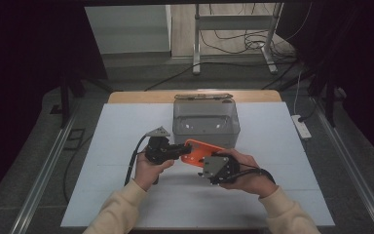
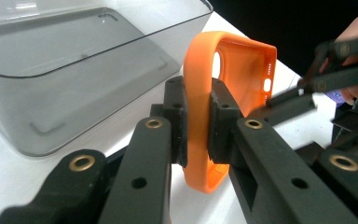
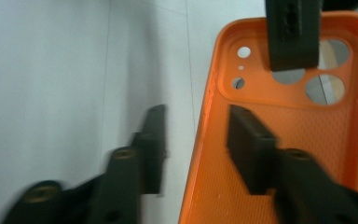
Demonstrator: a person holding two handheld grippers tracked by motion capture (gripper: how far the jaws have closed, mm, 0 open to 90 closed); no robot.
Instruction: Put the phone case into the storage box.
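While the left gripper (image 2: 198, 126) is clamping its fingers on the orange phone case (image 2: 228, 84), the right gripper (image 3: 196, 140) is straddling the rim, fingers apart. Likely next: lowering it into the clear bin (image 1: 205, 122).

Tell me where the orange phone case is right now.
In the high view the orange phone case is at table centre, just in front of the clear bin, clamped by the left gripper, the right gripper beside it.

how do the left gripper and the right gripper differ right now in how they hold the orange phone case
The left gripper is clamped on the orange phone case; its pads pinch the case's edge from both sides. The right gripper stands open: its jaws straddle the case's side wall with a clear gap, not pressing. Both are black, hand-held, and meet at the case.
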